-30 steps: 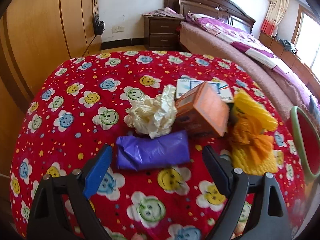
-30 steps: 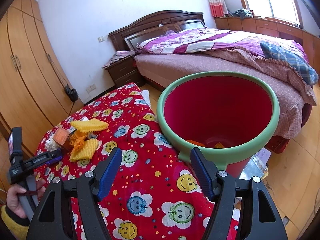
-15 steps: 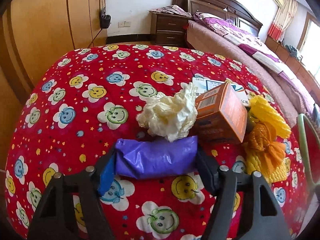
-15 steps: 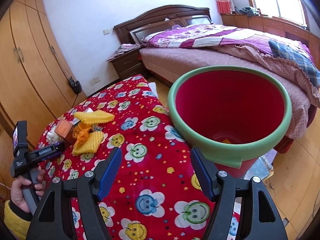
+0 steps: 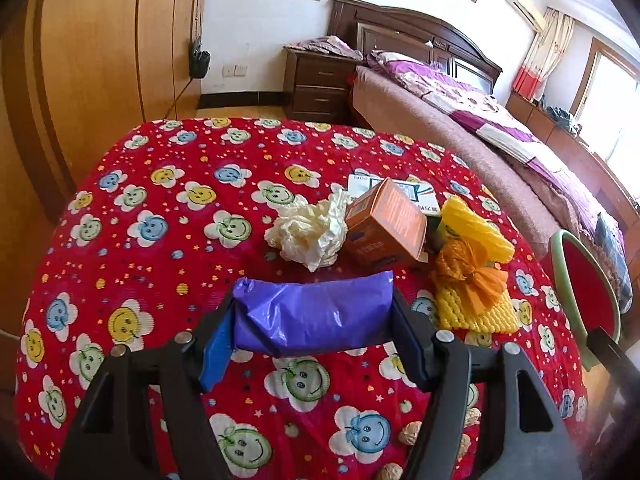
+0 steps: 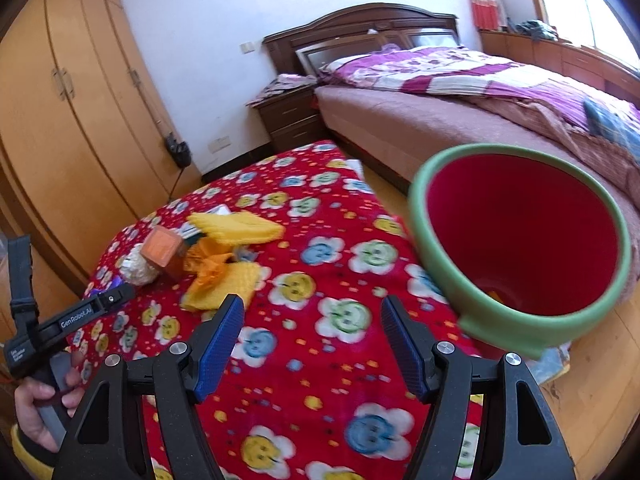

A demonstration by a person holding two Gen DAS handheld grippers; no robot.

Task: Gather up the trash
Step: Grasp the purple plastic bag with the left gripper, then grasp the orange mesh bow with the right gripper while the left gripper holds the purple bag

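Purple bag (image 5: pixel 316 320) clamped in left tongs (image 5: pixel 312 340), L view only; right tongs (image 6: pixel 312 344) agape, empty.

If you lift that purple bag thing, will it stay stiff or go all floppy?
Probably floppy: the purple bag is thin, crinkly plastic, already creased where the left tongs squeeze its ends. It looks light, since it bulges softly rather than sagging. Its shiny surface may be a bit slippery, so it could slide out.

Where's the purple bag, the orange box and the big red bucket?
purple bag (image 5: pixel 316 316), left wrist view, middle of its crinkled front.
orange box (image 5: pixel 396 220), left wrist view, its orange top face.
red bucket (image 6: pixel 440 258), right wrist view, green rim.
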